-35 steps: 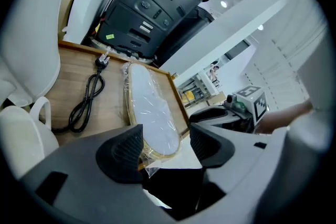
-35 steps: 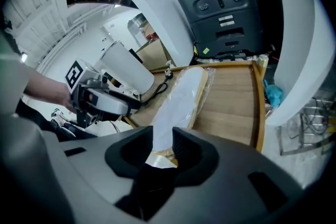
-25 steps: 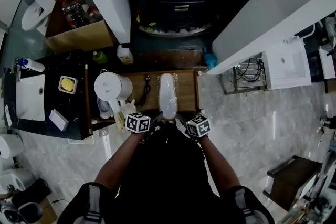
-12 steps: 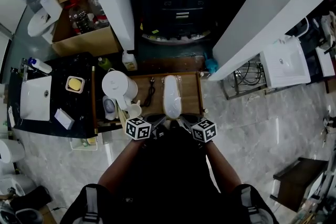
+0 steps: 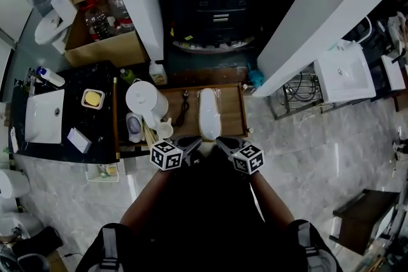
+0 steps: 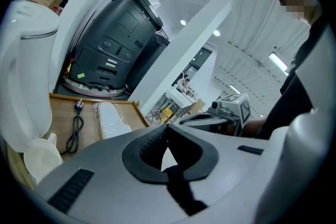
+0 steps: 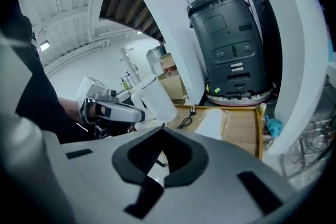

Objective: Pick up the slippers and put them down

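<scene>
Left gripper (image 5: pixel 190 145) & right gripper (image 5: pixel 223 143) at lower centre of head view, side by side, tips angled toward each other, just short of near edge of light-brown wooden surface (image 5: pixel 231 116). Both w/ jaws together, nothing clamped. Confirmed in the gripper views: left gripper (image 6: pixel 167 132) tips meeting, right gripper (image 7: pixel 161 132) same, only pale floor showing through the loop of dark pads.

White slippers in clear plastic wrap (image 5: pixel 206 113) flat on the wood at frame centre, lengthwise away from the person, apart from both grippers. Same pack at lower left in left gripper view (image 6: pixel 111 118), right of centre in right gripper view (image 7: pixel 212 122).

Black power cable w/ plug (image 5: pixel 183 109) just left of the slippers. Tall white plastic jug (image 5: pixel 144 101) further left, at edge of the wood. Dark grey machine (image 5: pixel 217 9) beyond, top centre.
</scene>
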The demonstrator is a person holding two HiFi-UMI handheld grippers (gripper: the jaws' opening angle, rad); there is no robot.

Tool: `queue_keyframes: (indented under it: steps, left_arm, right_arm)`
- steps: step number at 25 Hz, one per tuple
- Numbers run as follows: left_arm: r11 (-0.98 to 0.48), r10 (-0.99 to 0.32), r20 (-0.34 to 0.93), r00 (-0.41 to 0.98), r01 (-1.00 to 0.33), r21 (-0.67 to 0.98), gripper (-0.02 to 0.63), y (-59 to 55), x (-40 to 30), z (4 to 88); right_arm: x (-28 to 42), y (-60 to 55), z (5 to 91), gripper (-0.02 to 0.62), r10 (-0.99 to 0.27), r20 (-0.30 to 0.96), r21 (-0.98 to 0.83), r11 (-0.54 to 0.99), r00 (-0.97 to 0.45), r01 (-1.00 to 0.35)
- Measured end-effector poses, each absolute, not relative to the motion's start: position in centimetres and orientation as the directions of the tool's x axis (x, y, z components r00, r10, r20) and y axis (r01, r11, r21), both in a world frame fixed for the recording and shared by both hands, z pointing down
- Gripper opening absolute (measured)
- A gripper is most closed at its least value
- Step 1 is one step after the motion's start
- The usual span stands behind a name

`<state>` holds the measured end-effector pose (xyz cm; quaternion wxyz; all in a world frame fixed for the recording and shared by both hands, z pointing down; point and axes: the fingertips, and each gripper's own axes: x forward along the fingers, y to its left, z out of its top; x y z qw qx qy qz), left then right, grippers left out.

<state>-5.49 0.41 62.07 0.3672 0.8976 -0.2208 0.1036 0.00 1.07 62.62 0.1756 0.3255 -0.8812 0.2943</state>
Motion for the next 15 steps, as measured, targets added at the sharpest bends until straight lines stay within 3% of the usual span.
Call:
queue_keyframes:
  steps: [15]
  left_arm:
    - [-0.643,-0.287,0.335,0.898,-0.439,0.628,0.012,0.7,-4.4,61.5]
  right_arm:
    - [-0.4,1.0,61.9,0.008,-0.458,0.497,-0.416,0.619,-0.737,-0.666]
